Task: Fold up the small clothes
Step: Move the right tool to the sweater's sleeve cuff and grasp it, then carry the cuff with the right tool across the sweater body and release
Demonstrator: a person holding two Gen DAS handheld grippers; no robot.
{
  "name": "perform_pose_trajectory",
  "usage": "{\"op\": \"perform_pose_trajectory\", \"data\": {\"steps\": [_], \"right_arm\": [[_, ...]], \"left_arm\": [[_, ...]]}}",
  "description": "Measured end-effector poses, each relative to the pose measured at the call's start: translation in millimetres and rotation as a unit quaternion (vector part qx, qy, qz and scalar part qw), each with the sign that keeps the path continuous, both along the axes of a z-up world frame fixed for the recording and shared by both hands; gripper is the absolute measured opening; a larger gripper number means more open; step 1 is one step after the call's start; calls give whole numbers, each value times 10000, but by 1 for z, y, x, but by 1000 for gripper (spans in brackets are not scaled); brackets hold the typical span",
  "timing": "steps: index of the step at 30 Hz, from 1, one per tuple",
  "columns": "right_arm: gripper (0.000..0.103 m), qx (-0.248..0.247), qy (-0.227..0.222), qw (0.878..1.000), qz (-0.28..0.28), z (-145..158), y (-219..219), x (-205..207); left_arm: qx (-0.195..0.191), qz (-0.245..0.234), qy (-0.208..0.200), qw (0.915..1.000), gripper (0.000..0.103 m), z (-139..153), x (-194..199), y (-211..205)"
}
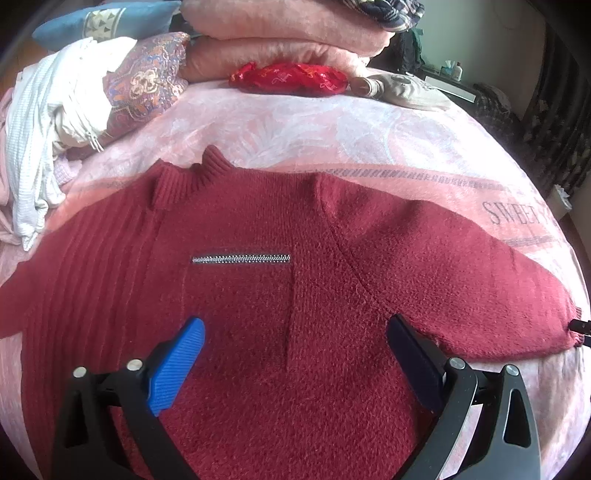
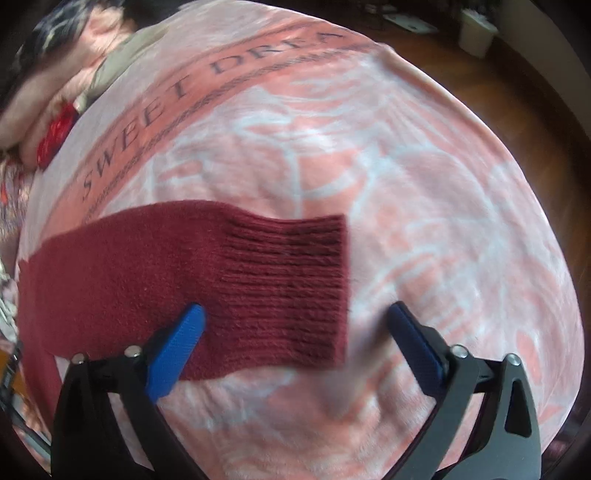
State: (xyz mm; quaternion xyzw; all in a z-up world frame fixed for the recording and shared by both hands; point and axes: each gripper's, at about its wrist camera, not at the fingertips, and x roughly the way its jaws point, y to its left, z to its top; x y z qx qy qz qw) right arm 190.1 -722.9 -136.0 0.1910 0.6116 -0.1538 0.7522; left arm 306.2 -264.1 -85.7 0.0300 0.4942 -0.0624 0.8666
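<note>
Left wrist view: a dark red knitted sweater (image 1: pixel 280 302) is lying spread flat on a pink and white patterned blanket (image 1: pixel 332 129) covering a bed. Its ribbed collar (image 1: pixel 192 177) is pointing to the far side, and one sleeve (image 1: pixel 480 273) is stretching out to the right. A short silver zipper (image 1: pixel 242 257) is running across the chest. The left gripper (image 1: pixel 295 326) is hovering over the near part of the sweater's body, its blue-padded fingers spread wide with nothing pinched between them. On the far side of the bed, a shiny red pouch (image 1: pixel 288 78) is lying in front of a stack of folded pink blankets (image 1: pixel 288 33). To the far left, a pile of white clothes (image 1: pixel 55 122) is resting beside a paisley patterned cloth (image 1: pixel 147 81).

Right wrist view: the picture is slightly blurred. The sweater's sleeve (image 2: pixel 177 280) is lying flat across the blanket (image 2: pixel 406 184), coming in from the left and ending in a ribbed cuff (image 2: pixel 291 288) near the middle. The right gripper (image 2: pixel 295 314) is pointing steeply down over the cuff end, its fingers standing wide apart and gripping nothing; the left finger (image 2: pixel 177 343) is over the sleeve, the right one over bare blanket. Dark lettering reading "SWEET DREA" is running along a band on the far part of the blanket. A wooden floor (image 2: pixel 535 85) is showing at the far right.
</note>
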Motion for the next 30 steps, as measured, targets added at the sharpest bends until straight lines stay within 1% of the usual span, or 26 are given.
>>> {"op": "perform_pose_trajectory", "data": {"steps": [1, 2, 3, 4, 5, 7, 8, 10, 11, 12, 14, 17, 19, 21, 25, 28, 29, 30], "right_arm": [[70, 4, -13, 10000, 42, 2, 2, 1], [55, 48, -42, 10000, 65, 4, 2, 1], [48, 55, -71, 10000, 37, 9, 2, 1], [22, 99, -119, 9999, 14, 12, 0, 1], [5, 92, -166, 9998, -57, 16, -2, 0], [5, 227, -441, 9986, -173, 29, -7, -6], [5, 206, -579, 9980, -172, 37, -7, -7], [5, 286, -977, 9947, -131, 60, -4, -6], [5, 398, -1261, 9912, -82, 76, 1, -6], [5, 363, -1321, 9906, -48, 83, 5, -3], [5, 23, -1122, 9937, 61, 87, 15, 7], [5, -505, -470, 9976, -50, 64, 26, 18], [5, -426, -416, 9981, -137, 59, 31, 16], [5, -406, -502, 9979, -63, 65, 43, 24], [5, -205, -911, 9948, 419, 92, 92, 52], [5, -185, -1001, 9889, 1085, 101, 147, 76], [5, -197, -1000, 9856, 1351, 102, 168, 83], [5, -227, -983, 9798, 1728, 102, 199, 90]], "left_arm": [[11, 12, 15, 10000, 99, -1, 1, 0], [24, 25, 25, 10000, 99, -1, 1, 0], [34, 27, 35, 10000, 99, -2, 1, 0], [45, 18, 43, 10000, 99, -2, 1, 1], [63, 7, 44, 10000, 99, -2, 1, 1], [111, 0, 20, 9999, 99, -1, 0, 4], [116, 6, 7, 9999, 99, 0, -1, 6], [115, 40, -23, 9999, 99, 4, -1, 12], [109, 65, -34, 9999, 99, 5, 0, 16], [95, 101, -53, 9999, 99, 8, 0, 21], [103, 159, -84, 9998, 99, 12, 1, 29], [132, 240, -78, 9996, 99, 15, 2, 45], [177, 274, -86, 9994, 99, 16, 3, 54], [218, 330, -78, 9992, 99, 17, 4, 67], [172, 529, -4, 9985, 99, 20, 10, 98], [149, 632, 14, 9979, 99, 24, 14, 121], [147, 642, 15, 9978, 99, 24, 14, 125], [151, 659, 21, 9977, 99, 24, 15, 133]]}}
